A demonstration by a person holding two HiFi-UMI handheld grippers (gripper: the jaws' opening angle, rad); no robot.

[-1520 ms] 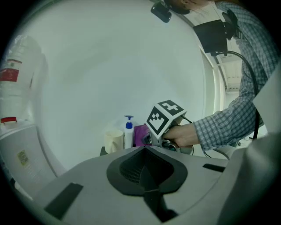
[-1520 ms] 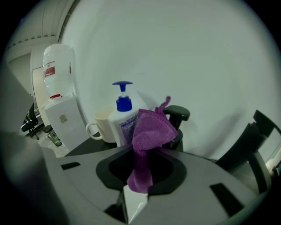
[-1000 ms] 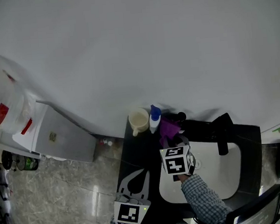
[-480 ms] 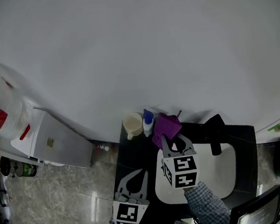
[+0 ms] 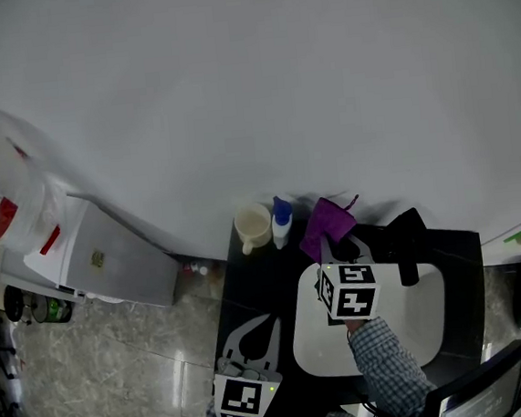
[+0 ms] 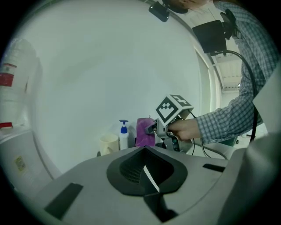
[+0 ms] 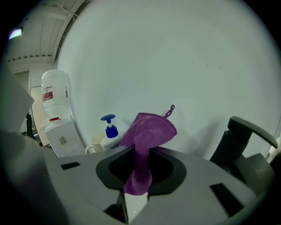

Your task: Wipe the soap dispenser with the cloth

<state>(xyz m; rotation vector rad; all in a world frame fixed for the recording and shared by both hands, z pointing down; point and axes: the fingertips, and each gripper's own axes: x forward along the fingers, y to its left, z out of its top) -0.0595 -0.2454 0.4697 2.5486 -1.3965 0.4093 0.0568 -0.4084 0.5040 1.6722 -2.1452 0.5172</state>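
The right gripper (image 7: 136, 189) had its jaws pinched on the purple cloth (image 7: 147, 136), which bunched up above them with a small hanging loop at the top. In the head view's lower centre, the cloth sat just right of the blue-pump soap dispenser (image 5: 282, 221), a sliver of gap between them. A cream mug (image 5: 253, 224) stood left of the dispenser and a black faucet (image 5: 408, 239) to the right. The left gripper (image 6: 149, 176) hung low with its jaws pressed together on nothing. The dispenser's label and the water bottle's (image 7: 55, 94) red label were too blurred to read. A white wall ran close behind the black counter (image 5: 250, 286).
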